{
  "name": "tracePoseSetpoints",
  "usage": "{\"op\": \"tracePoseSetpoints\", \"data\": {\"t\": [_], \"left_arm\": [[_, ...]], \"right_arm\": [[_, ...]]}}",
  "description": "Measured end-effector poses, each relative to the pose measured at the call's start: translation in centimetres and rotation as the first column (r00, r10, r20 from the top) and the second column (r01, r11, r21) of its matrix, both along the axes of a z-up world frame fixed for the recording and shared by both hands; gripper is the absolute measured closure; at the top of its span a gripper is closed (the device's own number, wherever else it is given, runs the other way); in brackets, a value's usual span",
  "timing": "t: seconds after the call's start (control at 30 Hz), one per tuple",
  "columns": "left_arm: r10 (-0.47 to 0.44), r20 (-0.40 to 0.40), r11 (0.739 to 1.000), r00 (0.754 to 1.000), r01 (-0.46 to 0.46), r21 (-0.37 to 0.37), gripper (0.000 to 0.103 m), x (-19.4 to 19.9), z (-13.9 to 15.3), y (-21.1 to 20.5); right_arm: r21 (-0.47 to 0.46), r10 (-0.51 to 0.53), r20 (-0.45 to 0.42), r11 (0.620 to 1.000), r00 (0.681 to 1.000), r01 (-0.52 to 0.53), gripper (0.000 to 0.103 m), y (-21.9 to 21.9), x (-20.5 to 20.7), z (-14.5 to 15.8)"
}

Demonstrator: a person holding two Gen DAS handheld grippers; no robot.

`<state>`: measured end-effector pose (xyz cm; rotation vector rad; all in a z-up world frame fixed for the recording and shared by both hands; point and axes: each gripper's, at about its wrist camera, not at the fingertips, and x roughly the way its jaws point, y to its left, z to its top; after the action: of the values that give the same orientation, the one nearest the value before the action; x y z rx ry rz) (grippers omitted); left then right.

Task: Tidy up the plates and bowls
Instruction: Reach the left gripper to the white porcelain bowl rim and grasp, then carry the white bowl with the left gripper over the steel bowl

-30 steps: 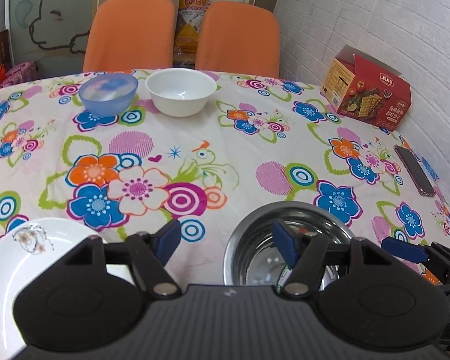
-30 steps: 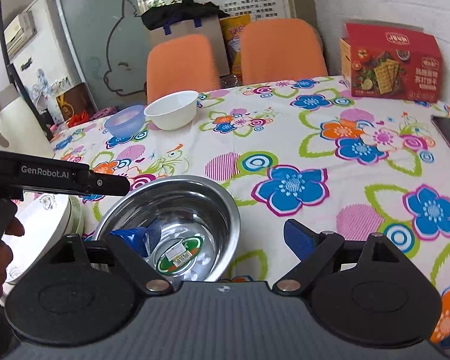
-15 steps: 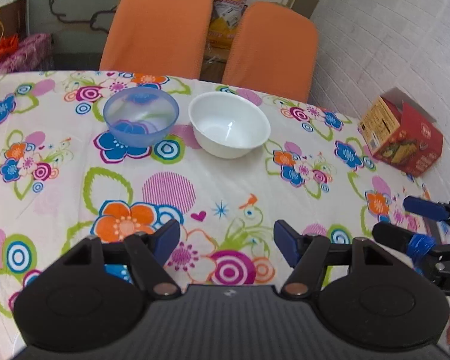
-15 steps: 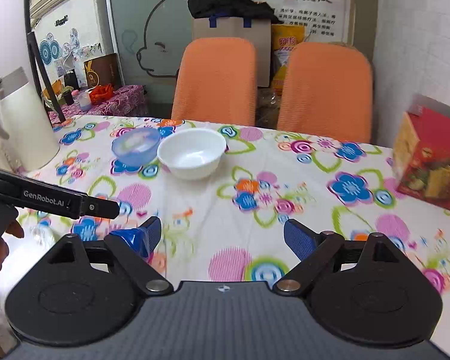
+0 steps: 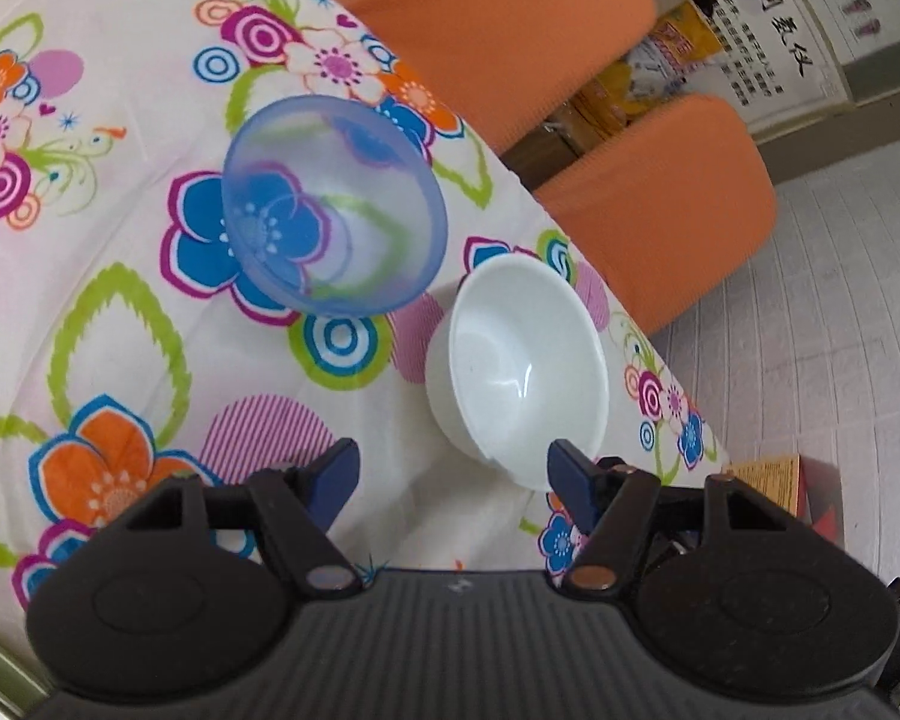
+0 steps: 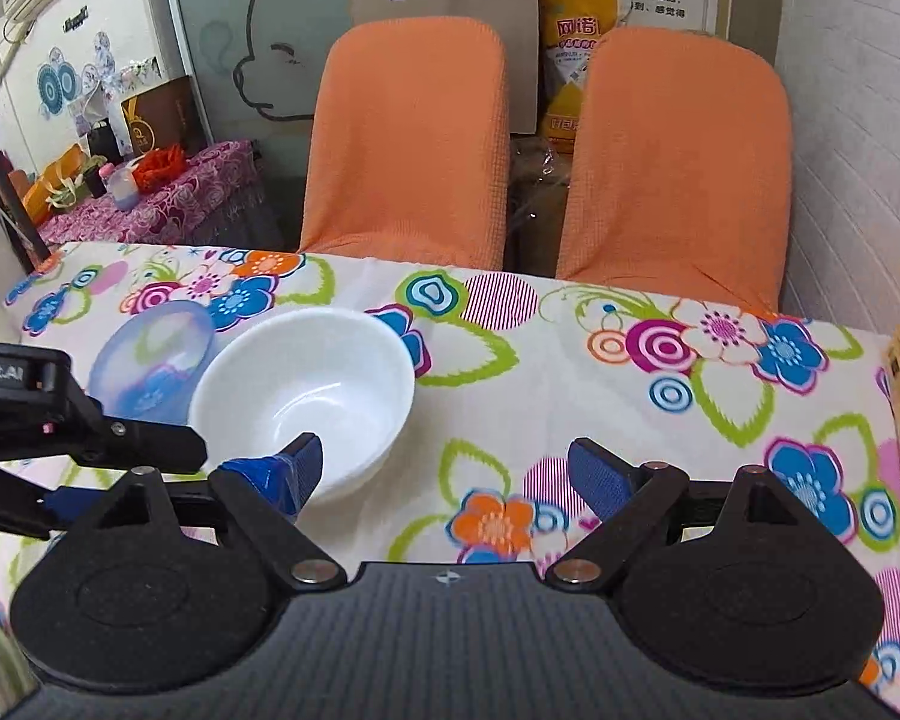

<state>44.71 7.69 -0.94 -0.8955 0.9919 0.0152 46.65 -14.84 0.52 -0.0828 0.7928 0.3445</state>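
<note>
The white bowl (image 5: pixel 525 369) is seen just ahead of the left gripper (image 5: pixel 447 471), close to its right-hand pad and not yet between the two. The blue bowl (image 5: pixel 333 207) stands farther ahead and to the left, just beside the white one and separate from it. Nothing is nested yet, so the stacking appears barely begun. Both tools are held wide open and empty. The right gripper (image 6: pixel 444 468) hovers over the flowered tablecloth (image 6: pixel 570 360), the white bowl by its left pad. Two orange chairs (image 6: pixel 408 138) stand beyond the table.
</note>
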Motion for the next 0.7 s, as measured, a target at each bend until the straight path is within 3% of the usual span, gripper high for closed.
{"op": "tracePoseSetpoints", "data": {"t": [0.33,0.53,0.7], "left_arm": [[0.135,-0.073,0.987,0.988,-0.141,-0.075,0.035,1.6,-1.7,0.0],[0.132,-0.077,0.991,0.988,-0.134,-0.022,0.037,3.1,-1.9,-0.7],[0.096,-0.061,0.995,0.994,-0.096,0.003,0.067,4.0,-2.2,-0.9]], "right_arm": [[-0.083,0.084,0.010,0.993,0.996,-0.083,0.027,1.9,3.6,-2.6],[-0.121,0.146,0.016,0.982,0.989,-0.143,0.029,2.8,4.3,-3.7],[-0.117,0.229,0.012,0.967,0.973,-0.226,0.030,3.8,4.2,-4.1]]}}
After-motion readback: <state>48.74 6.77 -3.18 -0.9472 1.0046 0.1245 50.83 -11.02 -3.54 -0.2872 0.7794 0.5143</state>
